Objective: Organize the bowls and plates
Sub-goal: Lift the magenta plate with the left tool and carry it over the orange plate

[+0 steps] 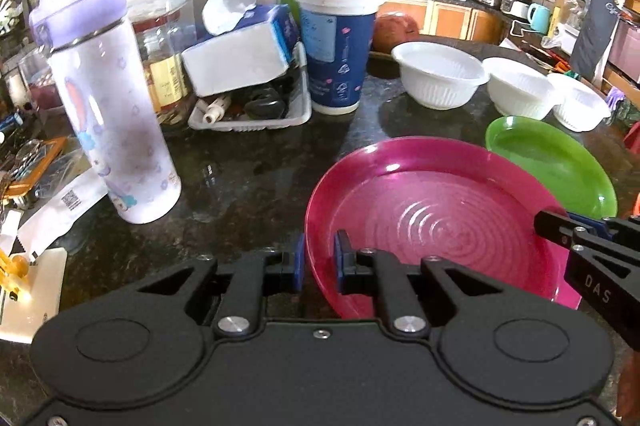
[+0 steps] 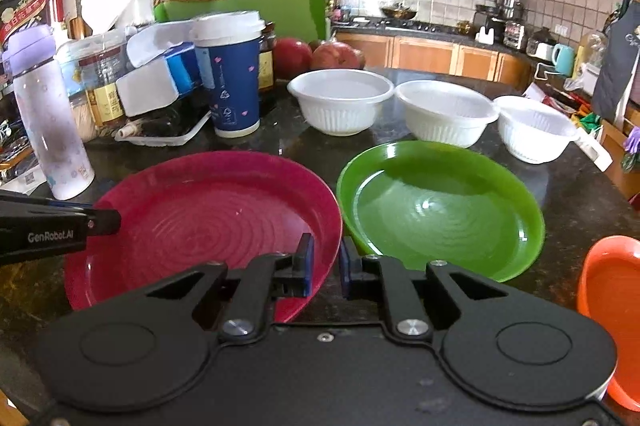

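Observation:
A pink plate [image 1: 432, 222] is held at both sides over the dark counter [image 1: 248, 178]. My left gripper [image 1: 320, 262] is shut on its left rim. My right gripper [image 2: 326, 262] is shut on its right rim [image 2: 332, 226]. The right gripper [image 1: 550, 220] enters the left wrist view from the right, and the left gripper [image 2: 106, 220] enters the right wrist view from the left. A green plate [image 2: 440, 206] lies just right of the pink plate [image 2: 208, 218]. Behind them stand three white bowls [image 2: 342, 106] [image 2: 446, 112] [image 2: 534, 130] in a row.
An orange plate [image 2: 612, 306] lies at the near right. On the left stand a lilac bottle [image 1: 108, 106], a blue paper cup [image 1: 336, 46], a tissue pack [image 1: 240, 54] over a white tray [image 1: 248, 122], and jars. Red fruit [image 2: 320, 56] and a green board [image 2: 260, 14] sit behind.

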{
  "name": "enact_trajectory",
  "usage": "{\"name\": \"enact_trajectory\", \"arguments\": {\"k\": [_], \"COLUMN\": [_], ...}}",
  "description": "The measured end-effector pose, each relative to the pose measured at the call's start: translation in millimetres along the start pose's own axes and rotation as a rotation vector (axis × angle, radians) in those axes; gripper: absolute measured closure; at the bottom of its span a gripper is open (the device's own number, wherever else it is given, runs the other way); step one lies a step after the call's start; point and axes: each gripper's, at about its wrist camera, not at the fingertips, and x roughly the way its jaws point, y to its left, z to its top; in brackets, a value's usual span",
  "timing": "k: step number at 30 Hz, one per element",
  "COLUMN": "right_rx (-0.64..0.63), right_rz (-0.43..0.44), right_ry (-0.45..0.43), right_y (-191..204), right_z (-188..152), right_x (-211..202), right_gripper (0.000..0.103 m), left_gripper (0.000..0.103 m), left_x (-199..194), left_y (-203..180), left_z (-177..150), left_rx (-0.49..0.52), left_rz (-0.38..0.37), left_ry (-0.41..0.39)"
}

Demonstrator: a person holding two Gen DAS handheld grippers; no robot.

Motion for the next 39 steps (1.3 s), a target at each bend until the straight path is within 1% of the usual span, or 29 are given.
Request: {"name": "enact_trajectory", "arguments": {"k": [9,14,20,28,34,39], "right_rx": [0.054,0.077,0.104,0.121,0.121,0.111], "right_rz": [-0.062,-0.107,-0.169,-0.250,-0.289,-0.295], "right_ry": [-0.035,-0.069,-0.094,-0.111,-0.111,-0.105], "right_y": [-37.9,-70.6,-119.8,-200.0,-249.1,-279.4], "right_z": [-11.0,-20.1,-32.8,-51.8,-66.5,-79.1], "right_x": [-24.6,-48.3,-77.6,-114.2,-129.5,-139.3], "right_gripper": [0.089,0.089,0.088,0.088,0.089,0.088], "left_gripper": [0.084,0.084,0.084,0.084,0.084,0.084], "left_x": [-8.9,-15.2,-20.2,-16.8,-9.8,-4.5], "left_y": [-42.4,-79.0,-132.6,-206.8,-245.7,-269.4], "left_z": [4.5,5.4,5.9,2.6,-0.8,-4.8], "left_rx": [0.061,0.097,0.146,0.188,0.200,0.198], "left_rz": [-0.048,-0.082,-0.124,-0.173,-0.194,-0.193], "left_ry": [-0.040,-0.063,-0.083,-0.091,-0.086,-0.079]}}
